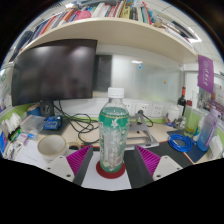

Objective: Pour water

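We can read no text anywhere. The water bottle standing between the fingers wears a green label, but its print is too small for us to make out. The purple poster on the wall carries marks we cannot decipher, and the book spines on the shelf stay illegible.

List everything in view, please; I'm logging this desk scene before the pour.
bottle: 1, clear, green label, white cap, between the fingers with gaps
coaster: 1, red, under bottle
cup: 1, white, left of bottle
monitor: 1, black, behind cup
shelf: 1, white, books on top
dark bottle: 1, far right
desk: 1, white
fingers: 2, magenta pads, open
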`<state>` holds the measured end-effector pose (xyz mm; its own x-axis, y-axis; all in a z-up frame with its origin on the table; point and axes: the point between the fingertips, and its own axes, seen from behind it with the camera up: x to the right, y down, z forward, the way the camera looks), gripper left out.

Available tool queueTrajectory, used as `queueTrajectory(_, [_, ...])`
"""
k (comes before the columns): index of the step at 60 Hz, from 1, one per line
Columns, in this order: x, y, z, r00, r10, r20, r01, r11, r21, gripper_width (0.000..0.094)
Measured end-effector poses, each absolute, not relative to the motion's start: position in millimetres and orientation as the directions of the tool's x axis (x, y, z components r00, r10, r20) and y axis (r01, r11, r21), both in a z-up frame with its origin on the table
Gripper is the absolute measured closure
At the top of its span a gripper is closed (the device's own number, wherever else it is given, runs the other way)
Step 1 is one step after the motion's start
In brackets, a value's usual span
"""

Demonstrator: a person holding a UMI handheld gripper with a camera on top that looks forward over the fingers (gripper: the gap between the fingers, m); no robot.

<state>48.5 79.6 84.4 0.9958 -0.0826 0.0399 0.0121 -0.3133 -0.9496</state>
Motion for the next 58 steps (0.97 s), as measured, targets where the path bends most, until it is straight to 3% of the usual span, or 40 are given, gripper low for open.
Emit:
queueTrajectory(9, [30.7,5.1,104.7,0.99,-0.138,0.024,-0.028,-0.365,-0.931,0.0079])
queueTrajectory(19, [-24.0,-67.7,150.7,0.979,-0.186,-0.089,-0.161,-0.424,-0.891,0.0077])
queueTrajectory(27, [-58.7,-105.1,199.2,0.974,-0.196,-0.115,-0.187,-0.401,-0.897,0.0076])
queueTrajectory(37, [-87.9,-135.4,236.0,0.98,-0.188,-0.073,-0.142,-0.387,-0.911,0.0079])
queueTrajectory(58, [-142.9,-155.2,244.3,0.994,-0.102,-0.048,-0.083,-0.38,-0.921,0.0079])
